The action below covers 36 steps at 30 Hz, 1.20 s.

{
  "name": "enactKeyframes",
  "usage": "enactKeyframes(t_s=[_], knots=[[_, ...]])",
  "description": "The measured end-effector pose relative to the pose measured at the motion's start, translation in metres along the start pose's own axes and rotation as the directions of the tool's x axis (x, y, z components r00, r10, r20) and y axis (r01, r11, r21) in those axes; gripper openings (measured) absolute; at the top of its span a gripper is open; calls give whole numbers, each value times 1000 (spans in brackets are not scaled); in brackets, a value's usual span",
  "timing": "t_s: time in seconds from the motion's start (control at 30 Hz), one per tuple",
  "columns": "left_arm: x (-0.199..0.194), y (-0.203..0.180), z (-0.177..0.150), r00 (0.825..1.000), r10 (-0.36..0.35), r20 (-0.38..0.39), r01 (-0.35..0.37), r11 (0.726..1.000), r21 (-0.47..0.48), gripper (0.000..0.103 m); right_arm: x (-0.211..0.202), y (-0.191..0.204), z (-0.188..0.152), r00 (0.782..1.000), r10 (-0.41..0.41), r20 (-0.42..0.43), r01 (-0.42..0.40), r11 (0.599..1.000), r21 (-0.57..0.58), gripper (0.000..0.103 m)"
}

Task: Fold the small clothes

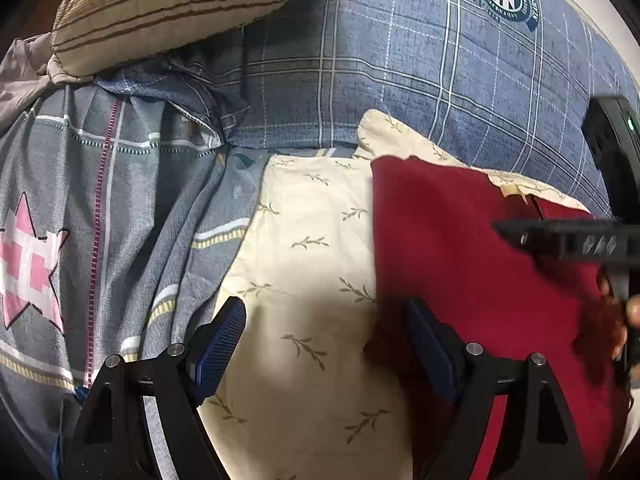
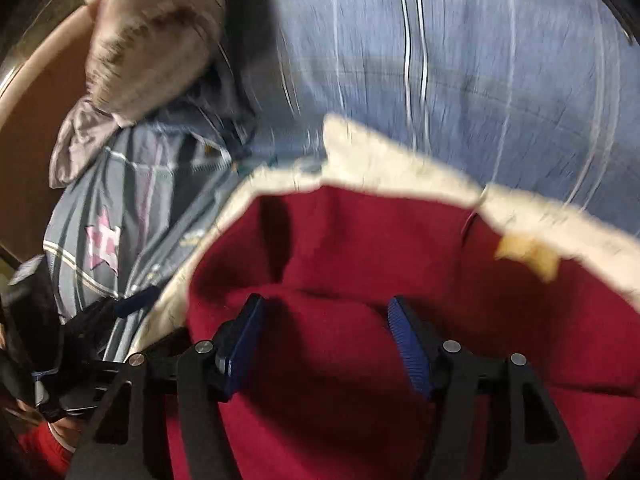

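Observation:
A dark red garment [image 1: 460, 248] lies spread on a cream cloth with a leaf print [image 1: 304, 240] on the bed. My left gripper [image 1: 324, 312] stands open over the cream cloth. Its right finger is at the garment's left edge, and nothing is between its pads. The right gripper's black finger [image 1: 560, 236] reaches in from the right above the garment. In the blurred right wrist view my right gripper [image 2: 325, 306] is over the red garment [image 2: 340, 240], jaws apart, with a soft hump of red fabric lying between the pads. A yellow tag [image 2: 528, 256] shows near the garment's far edge.
A striped beige pillow [image 1: 168, 4] lies at the back left on the blue plaid bed cover [image 1: 400, 60]. A grey quilt with a pink star [image 1: 80, 220] is bunched on the left. A hand [image 1: 632, 312] shows at the right edge. A brown board [image 2: 36, 120] stands far left.

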<state>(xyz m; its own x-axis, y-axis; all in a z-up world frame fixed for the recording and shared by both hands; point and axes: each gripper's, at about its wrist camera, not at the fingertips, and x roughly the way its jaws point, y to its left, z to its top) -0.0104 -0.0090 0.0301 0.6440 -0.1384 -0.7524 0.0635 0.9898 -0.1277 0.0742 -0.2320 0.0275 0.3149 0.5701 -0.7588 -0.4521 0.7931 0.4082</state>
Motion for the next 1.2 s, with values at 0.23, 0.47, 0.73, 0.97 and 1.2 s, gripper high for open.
enactKeyframes(t_s=[0.23,0.47,0.73,0.97,1.2], knots=[[-2,-3,3,999,13,36,-13,1000,-6,80,-30,27,-12,960,-232,154,258,950,-177,8],[2,-8,0,999,48,16,-49,999,22,80,-17,16,-12,938,-320,132,333,939,-92,15],[-3,-15,2,998,3,57,-5,999,39,80,-20,27,-48,966,-237,102,241,970,-32,44],[-5,-25,-4,999,4,44,-7,996,92,80,-86,4,-68,949,-241,204,224,969,105,54],[-17,-40,4,998,-64,16,64,997,31,80,-145,-96,-100,745,-654,136,594,742,312,73]])
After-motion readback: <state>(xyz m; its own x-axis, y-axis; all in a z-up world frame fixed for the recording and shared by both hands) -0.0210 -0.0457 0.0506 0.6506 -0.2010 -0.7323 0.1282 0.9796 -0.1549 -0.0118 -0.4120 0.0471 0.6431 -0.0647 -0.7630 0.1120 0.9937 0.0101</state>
